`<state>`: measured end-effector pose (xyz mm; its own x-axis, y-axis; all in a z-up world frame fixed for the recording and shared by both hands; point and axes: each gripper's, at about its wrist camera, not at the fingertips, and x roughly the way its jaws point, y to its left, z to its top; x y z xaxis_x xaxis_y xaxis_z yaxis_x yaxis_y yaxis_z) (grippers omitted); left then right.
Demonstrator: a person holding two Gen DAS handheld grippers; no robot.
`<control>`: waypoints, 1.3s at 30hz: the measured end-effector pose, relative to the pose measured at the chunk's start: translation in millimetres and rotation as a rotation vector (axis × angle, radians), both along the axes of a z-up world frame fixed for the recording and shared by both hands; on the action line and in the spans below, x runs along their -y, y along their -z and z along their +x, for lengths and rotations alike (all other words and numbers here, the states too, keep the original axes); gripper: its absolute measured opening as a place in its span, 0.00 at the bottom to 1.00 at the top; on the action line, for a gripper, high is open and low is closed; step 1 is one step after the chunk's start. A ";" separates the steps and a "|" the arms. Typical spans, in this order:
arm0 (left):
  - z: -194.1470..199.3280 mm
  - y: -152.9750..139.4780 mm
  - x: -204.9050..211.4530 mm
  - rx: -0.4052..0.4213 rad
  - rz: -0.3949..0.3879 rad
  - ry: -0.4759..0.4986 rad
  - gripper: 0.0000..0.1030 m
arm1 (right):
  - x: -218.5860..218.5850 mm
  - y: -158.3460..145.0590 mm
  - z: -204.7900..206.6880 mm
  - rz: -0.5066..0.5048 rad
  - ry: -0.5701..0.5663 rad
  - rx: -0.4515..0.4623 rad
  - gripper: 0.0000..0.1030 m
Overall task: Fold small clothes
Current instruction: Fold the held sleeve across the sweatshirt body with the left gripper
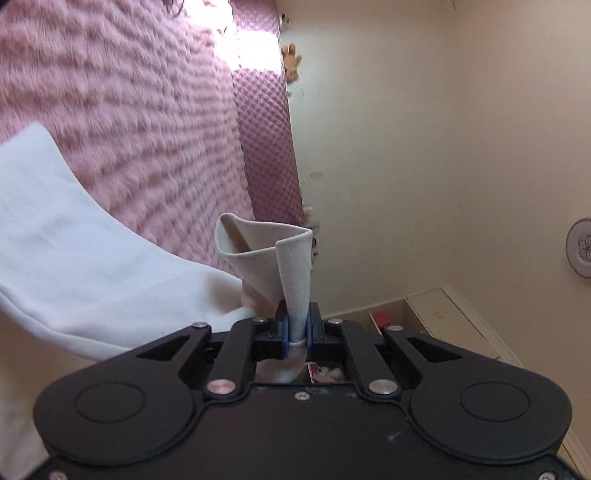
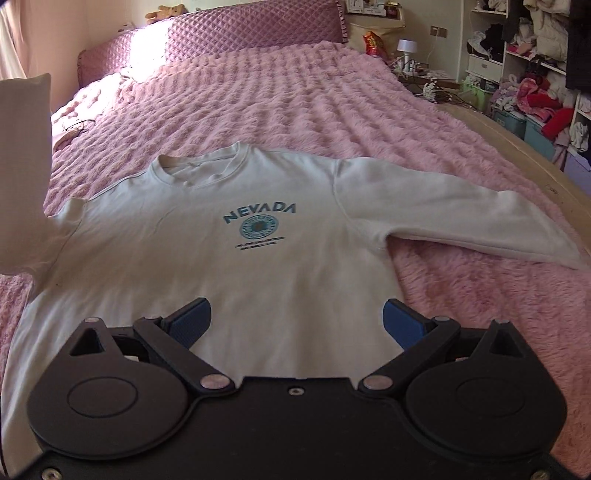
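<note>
A white long-sleeved sweatshirt [image 2: 236, 266] with blue "NEVADA" print lies face up on the pink bed, neck away from me. Its right sleeve [image 2: 458, 218] is spread out flat to the right. My left gripper [image 1: 297, 325] is shut on the ribbed cuff [image 1: 284, 258] of the other sleeve and holds it lifted off the bed; the raised sleeve [image 1: 74, 251] hangs to the left, and shows at the left edge of the right wrist view [image 2: 22, 166]. My right gripper [image 2: 295, 321] is open and empty, low over the sweatshirt's hem.
The fluffy pink bedspread [image 2: 295, 99] covers the bed, with a purple quilted headboard [image 2: 251, 29] and a teddy bear [image 2: 166, 13] at the far end. A wooden bed edge [image 2: 517, 147] runs along the right, with cluttered shelves [image 2: 535, 74] beyond it.
</note>
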<state>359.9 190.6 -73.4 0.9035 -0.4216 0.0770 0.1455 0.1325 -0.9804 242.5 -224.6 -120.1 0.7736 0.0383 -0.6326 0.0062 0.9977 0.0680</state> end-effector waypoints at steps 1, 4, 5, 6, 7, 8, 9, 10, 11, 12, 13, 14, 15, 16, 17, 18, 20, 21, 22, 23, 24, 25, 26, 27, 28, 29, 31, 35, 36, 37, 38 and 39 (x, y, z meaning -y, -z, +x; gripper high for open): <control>9.9 9.6 27.9 -0.008 -0.005 0.073 0.10 | 9.0 -0.5 -1.3 0.001 0.019 0.001 0.98; 26.6 36.8 86.6 -0.092 0.032 0.224 0.56 | 29.0 1.9 -3.0 0.011 0.061 -0.005 0.98; 26.3 41.5 94.3 -0.102 0.054 0.242 0.56 | 34.0 3.1 -2.3 0.015 0.069 -0.010 0.98; 24.8 44.9 93.6 -0.087 0.065 0.253 0.56 | 36.6 4.4 -0.7 0.023 0.072 -0.014 0.98; 20.3 47.4 86.4 -0.067 0.086 0.252 0.56 | 41.9 6.6 -1.1 0.037 0.070 -0.010 0.98; 12.1 46.6 81.2 -0.061 0.119 0.231 0.57 | 43.3 8.3 0.4 0.054 0.066 -0.009 0.98; 6.9 46.5 72.6 -0.065 0.147 0.208 0.57 | 44.7 11.2 4.4 0.086 0.056 -0.012 0.98; 3.0 46.7 50.1 -0.082 0.195 0.175 0.58 | 45.5 15.0 9.3 0.123 0.046 -0.021 0.98; 1.2 48.6 28.2 -0.107 0.241 0.145 0.58 | 45.3 19.9 15.8 0.167 0.033 -0.030 0.98; -3.5 51.9 13.7 -0.136 0.289 0.117 0.58 | 45.3 24.9 22.0 0.207 0.028 -0.037 0.98; -10.4 55.2 -3.1 -0.172 0.355 0.084 0.58 | 45.0 30.5 29.1 0.249 0.028 -0.042 0.98; -15.5 59.3 -13.1 -0.199 0.399 0.061 0.58 | 44.6 36.2 36.4 0.290 0.030 -0.044 0.98; -21.1 65.7 -25.4 -0.234 0.442 0.037 0.58 | 43.5 42.7 44.1 0.332 0.035 -0.050 0.98; -29.4 74.2 -41.1 -0.274 0.470 0.016 0.58 | 42.0 49.2 53.2 0.378 0.043 -0.059 0.96; -33.5 84.6 -51.3 -0.303 0.469 0.003 0.58 | 39.3 55.9 61.9 0.425 0.051 -0.074 0.93; -37.1 92.2 -58.2 -0.321 0.458 -0.006 0.58 | 35.5 63.4 71.3 0.471 0.060 -0.098 0.89; -44.4 111.0 -74.6 -0.355 0.412 -0.031 0.58 | 29.8 74.9 87.0 0.546 0.086 -0.130 0.81; -45.9 117.5 -78.3 -0.366 0.394 -0.037 0.59 | 26.1 78.9 95.6 0.567 0.107 -0.129 0.81; -48.3 126.5 -84.6 -0.381 0.365 -0.041 0.59 | 21.0 81.7 102.4 0.559 0.130 -0.127 0.81; -52.9 130.7 -90.8 -0.389 0.347 -0.041 0.59 | 15.2 82.9 109.1 0.552 0.144 -0.123 0.81; -52.4 134.7 -91.9 -0.394 0.340 -0.040 0.59 | 9.9 83.1 113.2 0.545 0.148 -0.111 0.81; -57.0 137.7 -94.9 -0.399 0.339 -0.038 0.59 | 3.9 82.4 116.9 0.531 0.151 -0.099 0.72; -57.0 140.1 -95.2 -0.403 0.341 -0.037 0.59 | -1.6 79.9 120.0 0.501 0.154 -0.096 0.49; -56.4 142.0 -94.3 -0.405 0.341 -0.033 0.59 | -6.7 76.9 125.7 0.461 0.145 -0.103 0.34; -57.9 142.0 -93.4 -0.403 0.339 -0.027 0.59 | -8.7 72.3 131.9 0.420 0.120 -0.103 0.08; -56.1 141.0 -91.0 -0.397 0.340 -0.022 0.59 | -6.4 68.3 134.1 0.419 0.100 -0.099 0.09; -58.1 136.0 -86.1 -0.384 0.358 -0.015 0.59 | -0.7 53.1 131.2 0.444 0.082 -0.051 0.08; -54.6 124.1 -75.2 -0.367 0.408 0.012 0.59 | 29.0 21.4 115.5 0.500 0.087 0.081 0.07; -54.4 122.3 -72.2 -0.369 0.417 0.018 0.59 | 34.8 18.8 113.1 0.477 0.101 0.098 0.07; -54.2 122.9 -70.2 -0.375 0.424 0.020 0.59 | 39.9 19.7 111.4 0.430 0.121 0.109 0.07; -53.1 124.6 -68.7 -0.386 0.427 0.022 0.59 | 44.7 25.2 112.9 0.396 0.133 0.100 0.08; -52.7 126.5 -67.8 -0.395 0.426 0.025 0.59 | 51.0 36.3 116.5 0.385 0.147 0.055 0.08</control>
<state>307.2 258.4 -199.9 0.8186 -0.3634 -0.4447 -0.2120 0.5284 -0.8221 359.0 -275.6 -156.4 0.8209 0.1506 -0.5509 0.1323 0.8883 0.4399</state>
